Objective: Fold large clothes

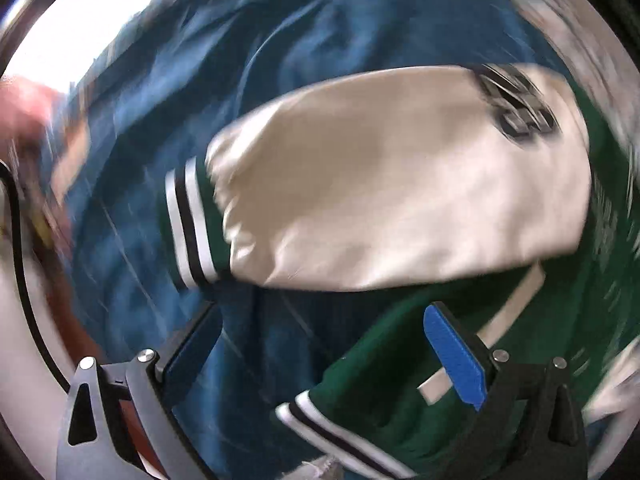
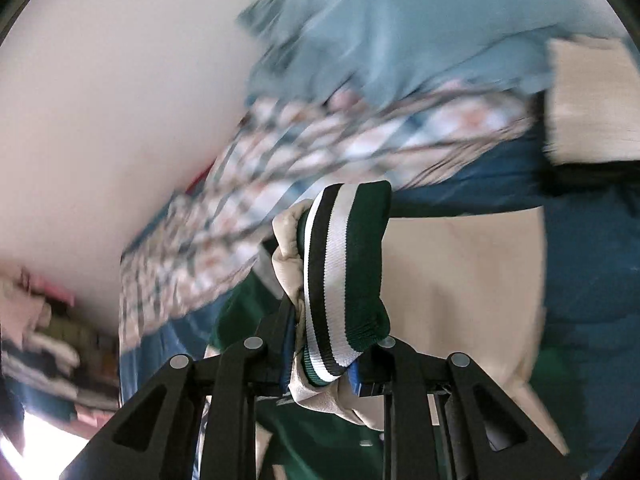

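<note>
While my right claw [image 2: 320,360] pinched the jacket's [image 1: 384,364] striped cuff [image 2: 344,264], my left claw [image 1: 320,344] hung open above the jacket, which lay on the blue sheet [image 1: 248,72].

Blue bedsheet [image 1: 320,40] lies bare beyond the varsity jacket's cream sleeve [image 1: 400,184]; a plaid quilt [image 2: 320,144] and heaped clothes [image 2: 400,32] block farther reach.

Black hand-held gripper [image 1: 320,360], blue pads [image 1: 454,354]
</note>
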Demonstrator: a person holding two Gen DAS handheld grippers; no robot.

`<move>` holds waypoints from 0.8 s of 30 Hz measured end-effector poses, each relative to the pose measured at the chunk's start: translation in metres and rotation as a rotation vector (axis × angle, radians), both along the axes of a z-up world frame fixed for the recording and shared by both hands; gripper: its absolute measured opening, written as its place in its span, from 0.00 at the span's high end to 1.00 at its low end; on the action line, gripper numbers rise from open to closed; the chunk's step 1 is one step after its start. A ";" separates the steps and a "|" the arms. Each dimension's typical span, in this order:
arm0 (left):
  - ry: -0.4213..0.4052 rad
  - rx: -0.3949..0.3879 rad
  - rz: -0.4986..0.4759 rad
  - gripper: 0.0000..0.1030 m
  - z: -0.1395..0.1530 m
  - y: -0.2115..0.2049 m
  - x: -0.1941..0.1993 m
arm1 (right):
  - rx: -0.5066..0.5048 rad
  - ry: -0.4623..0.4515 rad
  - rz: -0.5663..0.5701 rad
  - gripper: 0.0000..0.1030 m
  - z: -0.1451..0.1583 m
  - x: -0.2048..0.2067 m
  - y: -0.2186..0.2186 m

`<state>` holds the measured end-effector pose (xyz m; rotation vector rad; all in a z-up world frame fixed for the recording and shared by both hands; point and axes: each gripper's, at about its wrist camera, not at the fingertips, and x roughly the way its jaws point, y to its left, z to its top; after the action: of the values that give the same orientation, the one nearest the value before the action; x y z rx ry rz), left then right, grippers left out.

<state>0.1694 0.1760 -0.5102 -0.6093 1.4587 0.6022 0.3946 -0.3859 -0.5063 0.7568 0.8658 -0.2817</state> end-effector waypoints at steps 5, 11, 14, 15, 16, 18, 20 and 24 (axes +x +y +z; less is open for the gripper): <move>-0.104 -0.294 0.311 0.04 -0.061 0.052 -0.010 | -0.044 0.083 0.131 0.79 -0.036 0.057 0.076; -0.112 -0.170 0.494 0.45 -0.089 0.112 0.023 | -0.092 0.154 0.213 0.79 -0.051 0.062 0.132; -0.148 -0.008 0.406 0.67 -0.073 0.147 0.059 | -0.116 0.176 0.243 0.79 -0.055 0.067 0.150; -0.157 0.035 0.369 0.67 -0.070 0.160 0.073 | -0.124 0.186 0.255 0.79 -0.064 0.076 0.161; -0.163 0.081 0.336 0.67 -0.067 0.176 0.087 | -0.128 0.193 0.265 0.79 -0.067 0.078 0.169; -0.173 0.136 0.281 0.67 -0.067 0.201 0.111 | -0.151 0.220 0.301 0.79 -0.085 0.094 0.196; -0.179 0.137 0.220 0.66 -0.072 0.223 0.136 | -0.184 0.252 0.348 0.79 -0.104 0.106 0.224; -0.184 0.149 0.145 0.64 -0.077 0.251 0.168 | -0.246 0.376 0.475 0.78 -0.163 0.128 0.290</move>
<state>0.3373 0.4267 -0.5871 -0.6395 1.1935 0.7413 0.5230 -0.0960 -0.6689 0.2545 1.3094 -0.1019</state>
